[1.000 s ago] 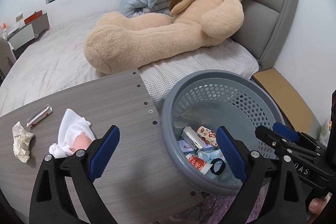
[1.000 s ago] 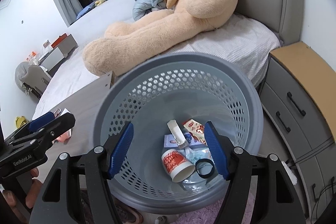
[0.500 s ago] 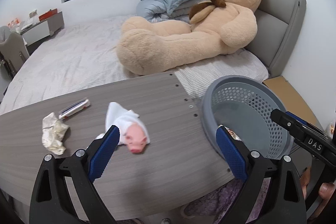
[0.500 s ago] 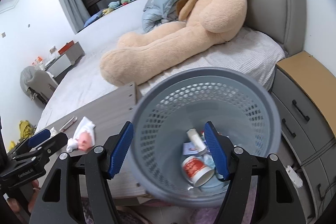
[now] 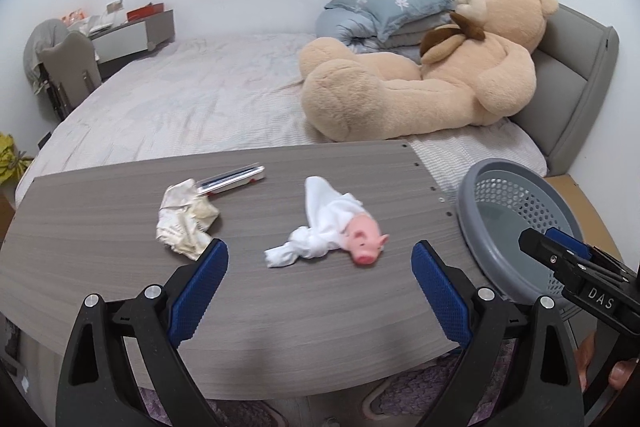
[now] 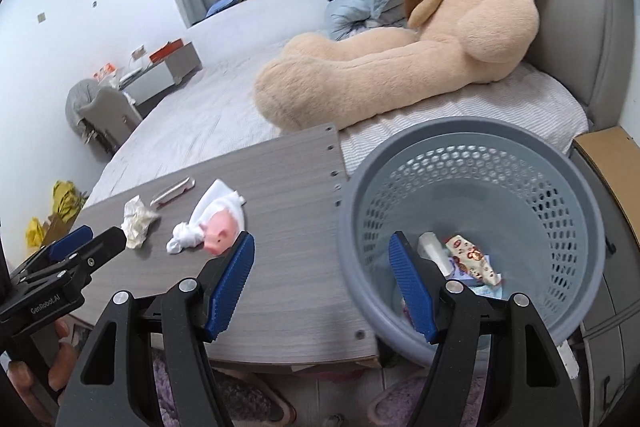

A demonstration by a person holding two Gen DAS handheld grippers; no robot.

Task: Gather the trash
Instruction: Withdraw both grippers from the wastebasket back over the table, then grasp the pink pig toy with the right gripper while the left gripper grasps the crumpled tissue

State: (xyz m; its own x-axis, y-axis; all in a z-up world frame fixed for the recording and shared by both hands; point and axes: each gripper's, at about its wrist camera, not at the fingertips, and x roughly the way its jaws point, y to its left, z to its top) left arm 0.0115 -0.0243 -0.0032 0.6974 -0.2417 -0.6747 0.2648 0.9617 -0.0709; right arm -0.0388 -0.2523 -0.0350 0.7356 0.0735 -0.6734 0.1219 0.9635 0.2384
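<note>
On the grey wooden table (image 5: 100,227) lie a crumpled paper wad (image 5: 185,219) (image 6: 136,217), a flat white wrapper (image 5: 232,178) (image 6: 173,190) and a white cloth with a pink pig toy (image 5: 334,231) (image 6: 212,221). The grey perforated bin (image 5: 516,223) (image 6: 472,227) stands at the table's right end, with several wrappers (image 6: 472,259) inside. My left gripper (image 5: 320,275) hangs open above the table's near edge, nothing between its fingers. My right gripper (image 6: 322,275) is open over the gap between table and bin rim, also holding nothing.
Behind the table is a bed (image 5: 200,99) with a big teddy bear (image 5: 432,75) and pillows (image 5: 384,11). A brown bedside cabinet (image 6: 612,155) stands right of the bin. A chair and desk (image 5: 80,47) are far left. Purple rug (image 5: 420,391) lies under the table.
Both grippers swung left, away from the bin toward the table. The bin slid to the right in both views, and the paper wad, wrapper and pig cloth came toward the middle.
</note>
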